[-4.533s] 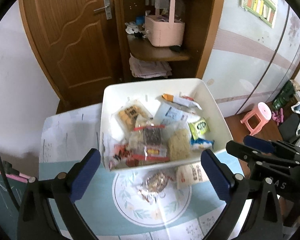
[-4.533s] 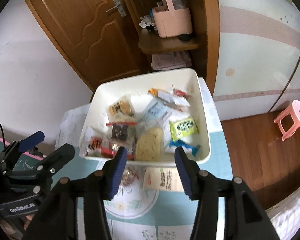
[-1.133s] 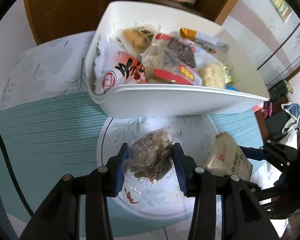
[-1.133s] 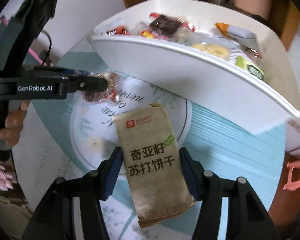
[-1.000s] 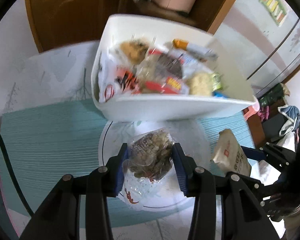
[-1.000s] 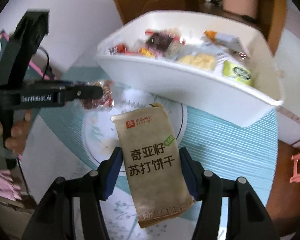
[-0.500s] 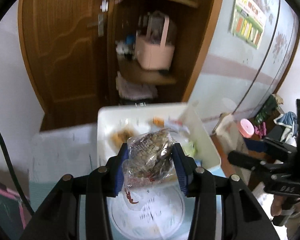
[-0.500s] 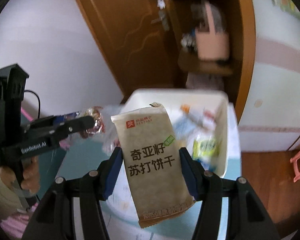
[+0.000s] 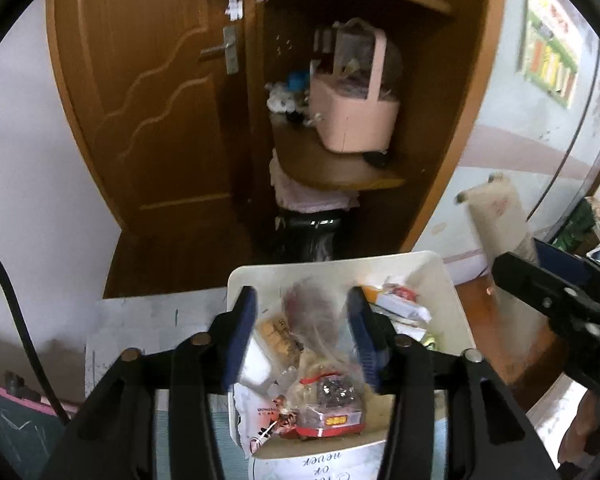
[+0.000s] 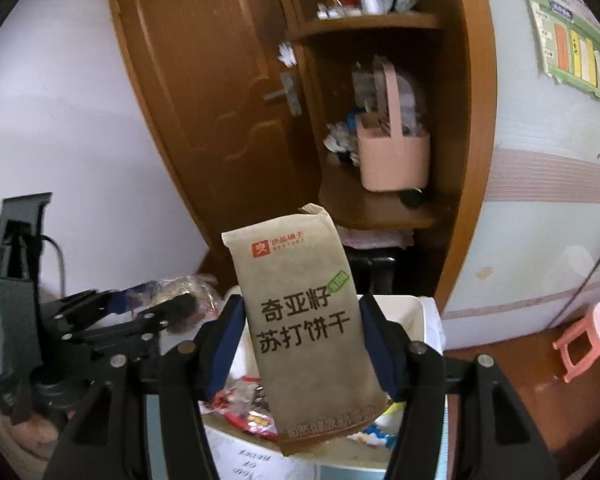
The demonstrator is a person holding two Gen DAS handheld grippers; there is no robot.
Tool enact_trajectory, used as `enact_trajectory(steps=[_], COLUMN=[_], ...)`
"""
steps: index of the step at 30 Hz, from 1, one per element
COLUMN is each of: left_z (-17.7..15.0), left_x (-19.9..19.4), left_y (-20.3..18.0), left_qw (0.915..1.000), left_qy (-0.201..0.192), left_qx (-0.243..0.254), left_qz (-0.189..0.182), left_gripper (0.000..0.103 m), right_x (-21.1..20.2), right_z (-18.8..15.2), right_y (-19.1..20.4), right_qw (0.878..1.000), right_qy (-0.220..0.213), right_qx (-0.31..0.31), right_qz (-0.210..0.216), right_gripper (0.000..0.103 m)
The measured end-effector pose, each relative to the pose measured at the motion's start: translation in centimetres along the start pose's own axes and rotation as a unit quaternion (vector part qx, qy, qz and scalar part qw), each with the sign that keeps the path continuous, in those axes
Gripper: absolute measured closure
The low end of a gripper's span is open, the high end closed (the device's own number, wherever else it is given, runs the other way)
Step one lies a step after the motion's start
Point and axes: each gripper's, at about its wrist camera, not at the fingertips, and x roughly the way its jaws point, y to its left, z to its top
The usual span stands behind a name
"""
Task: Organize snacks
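Left gripper point(image 9: 302, 330): jaws just opened; clear snack bag point(image 9: 320, 332) between them, blurred, contact indeterminate, above white bin point(image 9: 446, 300). Right gripper point(image 10: 302, 344), at 3 o'clock: clamped on brown cracker packet point(image 10: 304, 320), upright above the bin.

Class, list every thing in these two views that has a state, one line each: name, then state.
Left claw: jaws have just been opening; clear snack bag between them, blurred, seemingly let go above the tub.
Right claw: shut on the brown cracker packet, held upright.
White tub: open-topped, holding many snacks.
Wooden door: closed.
Pink basket: upright on the shelf.
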Motion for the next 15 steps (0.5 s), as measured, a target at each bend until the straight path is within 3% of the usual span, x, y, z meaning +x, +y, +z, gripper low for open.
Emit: enact_trajectory(steps=[1, 2, 4, 15], left_z=[0.0, -0.1, -0.3, -1.4], left_x=[0.5, 0.9, 1.4, 0.5], left_y=[0.2, 0.4, 0.7, 1.3], left_qw=[1.0, 1.0, 0.9999, 0.9997], left_qy=[0.004, 0.005, 0.003, 0.005], left_qx=[-0.003, -0.007, -0.013, -0.023], left_qz=[-0.001, -0.002, -0.004, 0.0], left_gripper=[0.025, 0.012, 0.01, 0.003], right_x=[0.8, 1.9, 3.3, 4.1], right_z=[0.0, 0.0, 0.0, -1.5], right_y=[0.0, -0.2, -0.6, -0.2], right_qw=[1.0, 0.999, 0.999, 0.997], right_qy=[0.008, 0.02, 0.034, 0.062], right_qx=[0.002, 0.007, 0.014, 0.019], right_qz=[-0.011, -0.023, -0.034, -0.044], right_gripper=[0.041, 0.039, 0.029, 0.029])
